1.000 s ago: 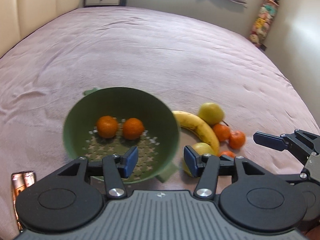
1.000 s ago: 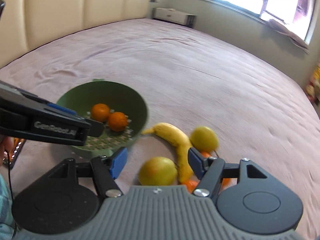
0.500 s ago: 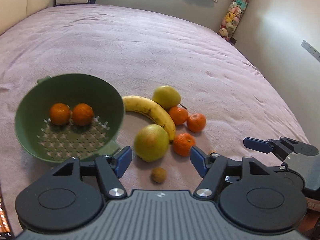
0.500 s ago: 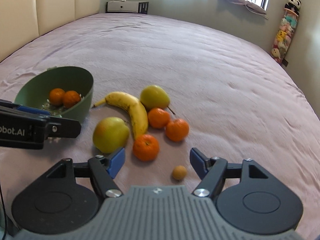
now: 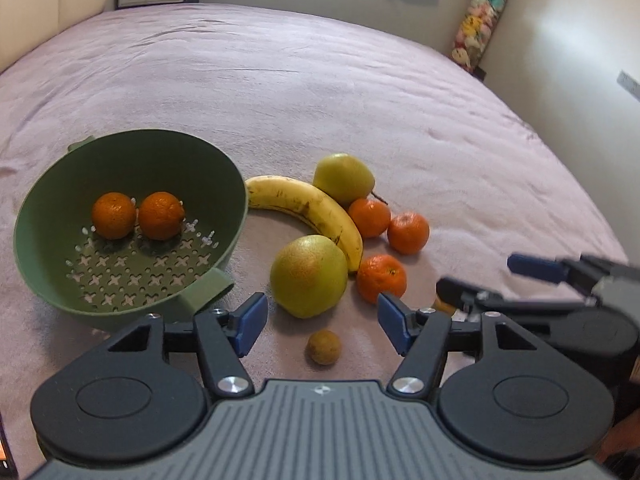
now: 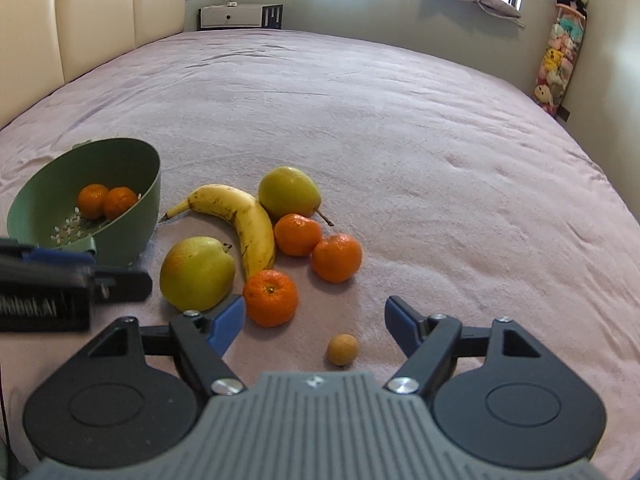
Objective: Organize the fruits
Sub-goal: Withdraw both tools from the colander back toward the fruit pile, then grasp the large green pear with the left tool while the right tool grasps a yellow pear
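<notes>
On the bed (image 6: 400, 128) the fruit lies in a loose heap just beside a green colander (image 5: 48, 216), which already holds two mandarins (image 5: 114, 215) side by side on its perforated floor. Outside it, a banana (image 5: 308, 208) curves between two pears: the near pear (image 5: 308, 276) sits close in front of the left hand-held gripper (image 5: 318, 322), the far pear (image 5: 344, 178) touches the banana's back. Three more mandarins (image 6: 270, 298) cluster on the right of the banana, and a small brown fruit (image 6: 342, 349) (a longan, perhaps; too small to be sure) lies apart, nearest the cameras.

Both tools are empty. The left hand-held gripper's jaws have just been closing a little, yet they stand wide with nothing between them but bare cover and the small brown fruit below. The right hand-held gripper (image 6: 316, 322) has just been widening, and it too grips nothing; the nearest mandarin sits just by its left pad.

As I judge it, the mandarins are light and slightly yielding, best pinched across the middle with gentle pressure. The pears are heavier, smooth and rounded, so they may squirt out unless taken at the widest girth. The banana bruises easily and wants a hold mid-length, across its narrow width. The soft bedding lets round fruit roll when nudged.
</notes>
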{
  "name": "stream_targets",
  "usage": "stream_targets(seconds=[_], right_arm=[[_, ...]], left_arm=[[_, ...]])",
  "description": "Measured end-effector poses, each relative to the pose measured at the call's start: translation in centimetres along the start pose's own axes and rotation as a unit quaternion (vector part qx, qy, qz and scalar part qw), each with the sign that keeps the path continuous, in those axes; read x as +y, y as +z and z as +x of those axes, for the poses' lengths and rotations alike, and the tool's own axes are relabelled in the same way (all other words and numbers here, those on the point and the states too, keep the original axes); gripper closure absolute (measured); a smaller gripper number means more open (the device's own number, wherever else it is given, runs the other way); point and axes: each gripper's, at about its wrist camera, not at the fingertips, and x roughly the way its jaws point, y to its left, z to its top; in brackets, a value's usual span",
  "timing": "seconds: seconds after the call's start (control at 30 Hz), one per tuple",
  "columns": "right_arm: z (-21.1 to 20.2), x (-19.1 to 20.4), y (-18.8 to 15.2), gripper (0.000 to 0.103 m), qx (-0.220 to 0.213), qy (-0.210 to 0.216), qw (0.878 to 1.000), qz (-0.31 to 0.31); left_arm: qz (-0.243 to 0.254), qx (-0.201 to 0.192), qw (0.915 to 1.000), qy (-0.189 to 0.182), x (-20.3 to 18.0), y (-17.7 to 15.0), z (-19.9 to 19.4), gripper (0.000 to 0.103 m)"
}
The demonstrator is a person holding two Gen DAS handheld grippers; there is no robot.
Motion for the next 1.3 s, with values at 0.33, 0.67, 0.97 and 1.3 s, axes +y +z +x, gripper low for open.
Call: stream_targets(seconds=[0.33, 0.67, 0.97, 1.3], right_arm=[[1.1, -1.6, 0.7, 0.034, 0.011, -0.013, 1.000, 0.014], [2.9, -2.8, 2.4, 0.034, 0.051, 0.016, 0.999, 0.004], [4.4, -2.5, 4.5, 0.030, 0.074, 0.049, 0.994, -0.057], [5.9, -3.6, 4.3, 0.029, 0.100, 0.042, 0.994, -0.030]], left_arm=[[0.100, -0.007, 0.9933, 0.058, -3.0, 0.1, 3.1, 0.032], [0.164, 0.043, 0.9819, 0.084, -4.1, 0.9, 5.5, 0.026], [0.183, 0.084, 0.9761, 0.082, -3.8, 2.2, 8.1, 0.025], [0.224, 0.092, 0.9645, 0.105, -4.9, 2.3, 10.2, 0.025]])
